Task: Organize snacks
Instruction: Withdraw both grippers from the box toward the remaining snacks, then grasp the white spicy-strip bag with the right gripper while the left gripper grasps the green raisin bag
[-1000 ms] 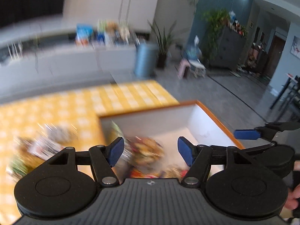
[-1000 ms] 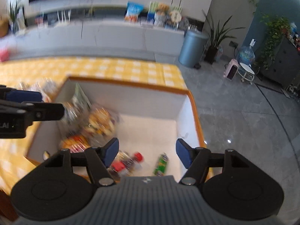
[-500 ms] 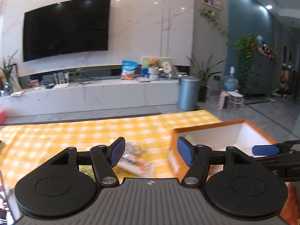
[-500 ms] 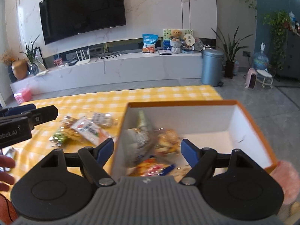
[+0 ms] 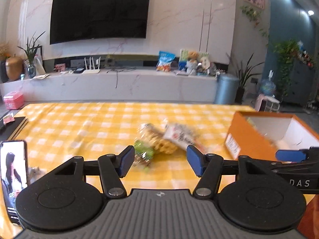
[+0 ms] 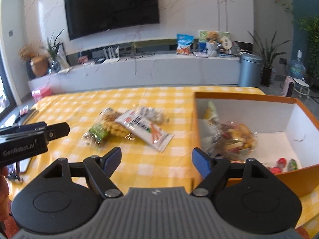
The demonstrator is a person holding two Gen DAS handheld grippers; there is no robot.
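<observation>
Both sets of fingers are spread and empty, left gripper (image 5: pixel 160 160) and right gripper (image 6: pixel 156 160). Straight ahead of the left one, nearer to it, loose snacks (image 5: pixel 165 139) lie on the desk (image 5: pixel 79 127), the white packet (image 6: pixel 144 128) slanting toward the box (image 6: pixel 247 96) at right. "GenRobot.AI" marks the left gripper.

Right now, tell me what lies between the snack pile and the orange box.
Only bare yellow checked tablecloth separates the snack pile from the orange box, seen clearest in the right wrist view.
</observation>
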